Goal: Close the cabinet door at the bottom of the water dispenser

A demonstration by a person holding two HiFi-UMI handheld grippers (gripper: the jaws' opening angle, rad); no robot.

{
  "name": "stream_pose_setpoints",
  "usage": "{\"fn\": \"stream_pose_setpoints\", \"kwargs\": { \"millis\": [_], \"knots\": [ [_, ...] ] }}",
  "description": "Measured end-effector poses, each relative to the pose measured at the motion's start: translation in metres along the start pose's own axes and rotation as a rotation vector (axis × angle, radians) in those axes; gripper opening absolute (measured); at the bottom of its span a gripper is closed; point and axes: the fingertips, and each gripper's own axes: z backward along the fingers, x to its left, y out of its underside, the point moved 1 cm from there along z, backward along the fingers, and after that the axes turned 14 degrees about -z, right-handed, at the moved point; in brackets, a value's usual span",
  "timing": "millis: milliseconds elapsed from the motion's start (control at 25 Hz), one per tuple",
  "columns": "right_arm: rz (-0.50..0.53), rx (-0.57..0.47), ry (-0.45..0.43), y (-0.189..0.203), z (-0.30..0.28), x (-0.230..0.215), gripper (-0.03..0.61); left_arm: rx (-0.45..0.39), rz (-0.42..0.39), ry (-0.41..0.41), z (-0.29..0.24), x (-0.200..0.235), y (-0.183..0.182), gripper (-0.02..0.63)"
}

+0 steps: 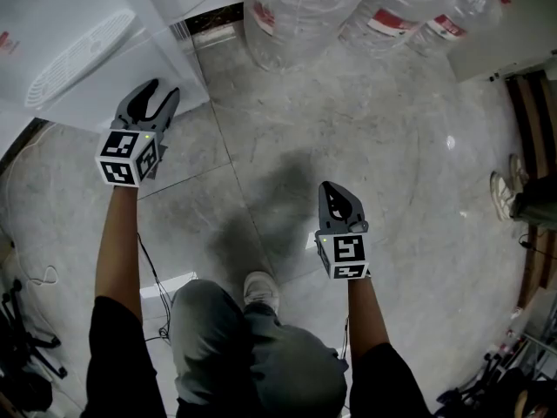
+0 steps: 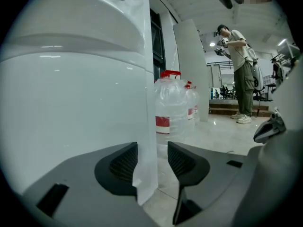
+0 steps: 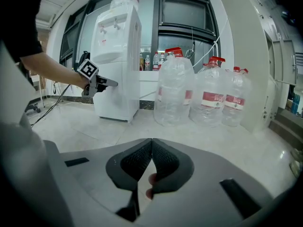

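Observation:
The white water dispenser (image 1: 78, 55) stands at the upper left on the floor, and the right gripper view shows it (image 3: 118, 56) against the window wall. My left gripper (image 1: 165, 91) is at its lower cabinet. In the left gripper view the thin white edge of the cabinet door (image 2: 147, 141) stands between the open jaws of the left gripper (image 2: 152, 157), with a gap to the right pad. The left gripper (image 3: 111, 83) also shows from the side. My right gripper (image 1: 338, 190) hovers over the bare floor, its jaws (image 3: 152, 148) shut and holding nothing.
Several large clear water bottles (image 1: 300, 7) stand right of the dispenser, close to the door's edge (image 2: 168, 112). Cables (image 1: 35, 277) lie on the floor at the left. Another person (image 2: 241, 74) stands far off. A pair of shoes (image 1: 503, 190) sits at the right.

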Motion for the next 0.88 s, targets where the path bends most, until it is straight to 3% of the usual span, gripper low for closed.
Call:
{"fn": "stream_pose_setpoints", "kwargs": {
  "millis": [120,520,880],
  "knots": [
    [0.004,-0.009,-0.002,-0.004,0.004,0.002,0.014,-0.024,0.005,0.003,0.009,-0.008,-0.009,0.198],
    [0.054,-0.058,-0.05,-0.025,0.02,0.04,0.014,-0.112,0.018,-0.047,0.085,-0.031,-0.035,0.06],
    [0.105,-0.091,-0.134,-0.028,0.04,0.105,0.014,-0.124,0.051,-0.102,0.172,-0.042,-0.019,0.017]
  ]
}}
